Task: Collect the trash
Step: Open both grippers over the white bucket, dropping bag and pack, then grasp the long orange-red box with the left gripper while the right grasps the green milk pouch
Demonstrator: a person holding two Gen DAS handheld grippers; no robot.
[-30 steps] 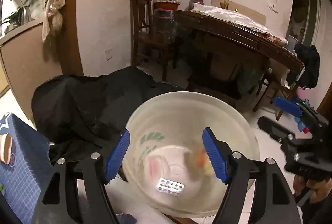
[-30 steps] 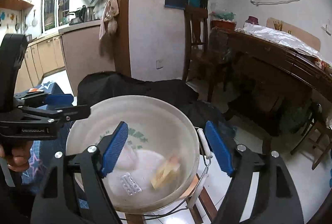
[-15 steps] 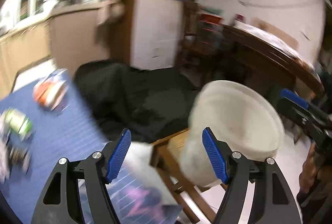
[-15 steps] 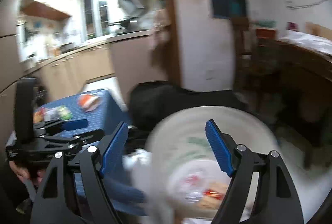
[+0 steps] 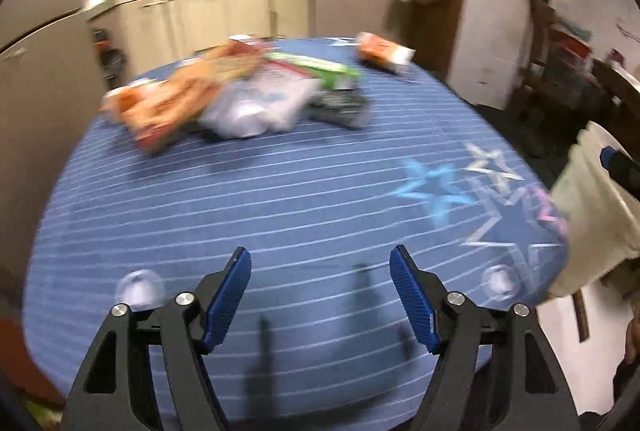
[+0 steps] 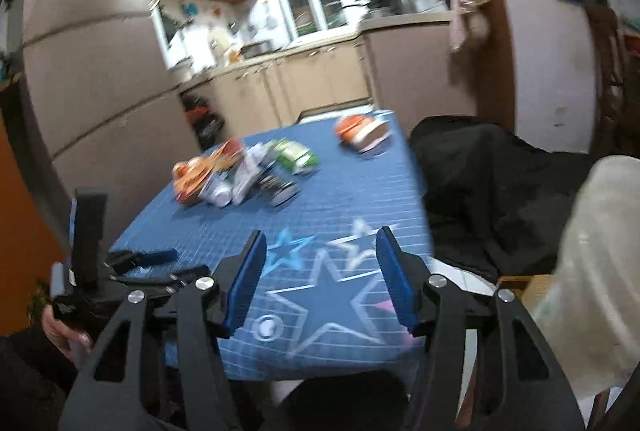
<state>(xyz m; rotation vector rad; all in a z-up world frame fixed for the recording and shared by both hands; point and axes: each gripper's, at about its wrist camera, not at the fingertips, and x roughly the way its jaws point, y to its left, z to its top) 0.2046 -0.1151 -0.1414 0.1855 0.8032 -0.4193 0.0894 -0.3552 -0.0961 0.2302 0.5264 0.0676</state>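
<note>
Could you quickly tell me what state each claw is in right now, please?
Left claw: open, nothing between its jaws.
Right claw: jaws closing, nothing between them.

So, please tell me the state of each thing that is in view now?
Left gripper: jaws open, nothing between them.
Right gripper: jaws closing, nothing between them.
Trash pile: lying on the blue tablecloth, untouched.
Orange packet: lying apart from the pile.
White bucket: beside the table.
</note>
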